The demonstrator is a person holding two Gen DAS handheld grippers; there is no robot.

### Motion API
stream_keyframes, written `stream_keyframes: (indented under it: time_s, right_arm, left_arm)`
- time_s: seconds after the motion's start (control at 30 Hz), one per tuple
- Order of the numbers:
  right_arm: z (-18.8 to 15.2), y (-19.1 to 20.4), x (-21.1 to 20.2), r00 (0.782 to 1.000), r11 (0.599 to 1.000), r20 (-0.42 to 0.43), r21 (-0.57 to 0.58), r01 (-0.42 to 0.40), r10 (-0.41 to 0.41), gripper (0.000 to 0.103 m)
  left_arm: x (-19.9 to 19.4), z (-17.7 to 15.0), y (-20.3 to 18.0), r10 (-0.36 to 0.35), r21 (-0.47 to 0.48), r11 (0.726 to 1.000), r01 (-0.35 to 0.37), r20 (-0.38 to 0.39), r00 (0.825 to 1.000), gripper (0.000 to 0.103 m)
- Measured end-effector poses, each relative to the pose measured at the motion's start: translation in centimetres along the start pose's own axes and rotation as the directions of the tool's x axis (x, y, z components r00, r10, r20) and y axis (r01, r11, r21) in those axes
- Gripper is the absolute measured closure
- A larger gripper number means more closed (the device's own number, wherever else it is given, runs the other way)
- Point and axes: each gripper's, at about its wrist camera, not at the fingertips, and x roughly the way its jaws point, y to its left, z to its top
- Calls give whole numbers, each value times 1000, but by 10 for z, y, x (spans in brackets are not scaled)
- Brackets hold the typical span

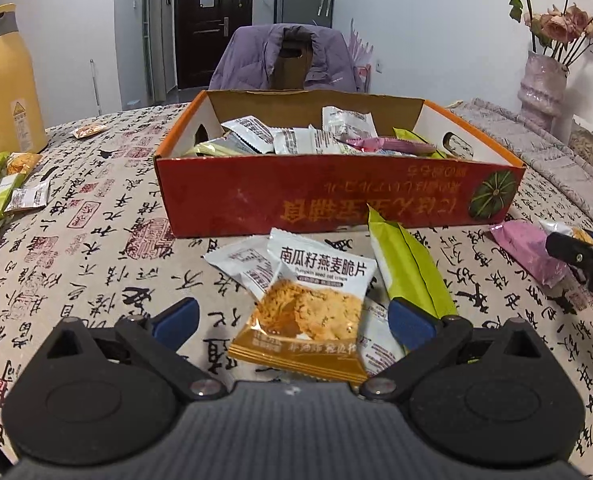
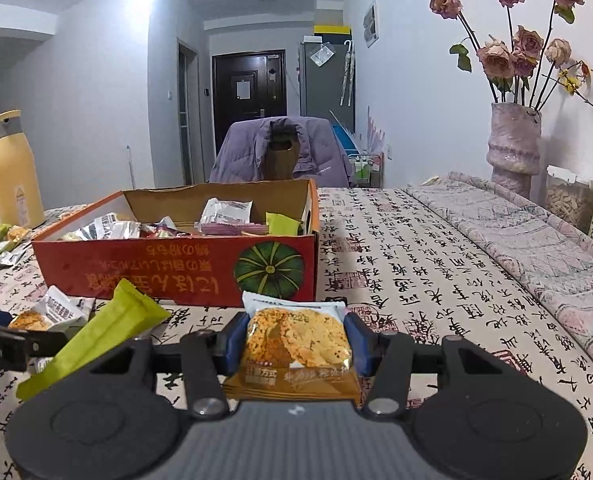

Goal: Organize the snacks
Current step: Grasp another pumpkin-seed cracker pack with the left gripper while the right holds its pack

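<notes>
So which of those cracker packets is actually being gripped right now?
The cracker packet in the right gripper, pinched between its blue jaws. The similar packet in front of the left gripper lies loose between open jaws.

Red-orange box [image 1: 336, 196] with green pumpkin print, calligraphy-patterned cream tablecloth [image 1: 96, 240], lime-green packet [image 1: 408, 268], yellow bottle [image 1: 6, 80], purple jacket [image 1: 256, 56]

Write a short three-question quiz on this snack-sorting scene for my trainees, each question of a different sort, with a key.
1. True or false: the right gripper is shut on an oat crisp packet.
2. Which is open? A. left gripper B. right gripper
3. Fill in: the orange cardboard box shows a green ____ on its front.

Key: 1 true; 2 A; 3 pumpkin.
</notes>
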Motion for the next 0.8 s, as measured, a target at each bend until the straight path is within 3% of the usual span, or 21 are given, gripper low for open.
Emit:
stream_keyframes:
  time_s: [0.07, 0.43, 0.8]
  right_arm:
    - [0, 0, 0, 1000, 1000, 2, 2, -2, 2, 52]
    - [0, 0, 0, 1000, 1000, 1, 2, -4, 4, 52]
    - [-1, 2, -1, 1000, 1000, 13, 2, -9, 9, 52]
  left_arm:
    - [0, -1, -1, -7, -1, 1000, 7, -1, 1000, 6]
    - [-6, -4, 5, -40, -46, 998, 41, 14, 999, 45]
    - [-22, -9, 11, -14, -61, 998, 18, 68, 998, 46]
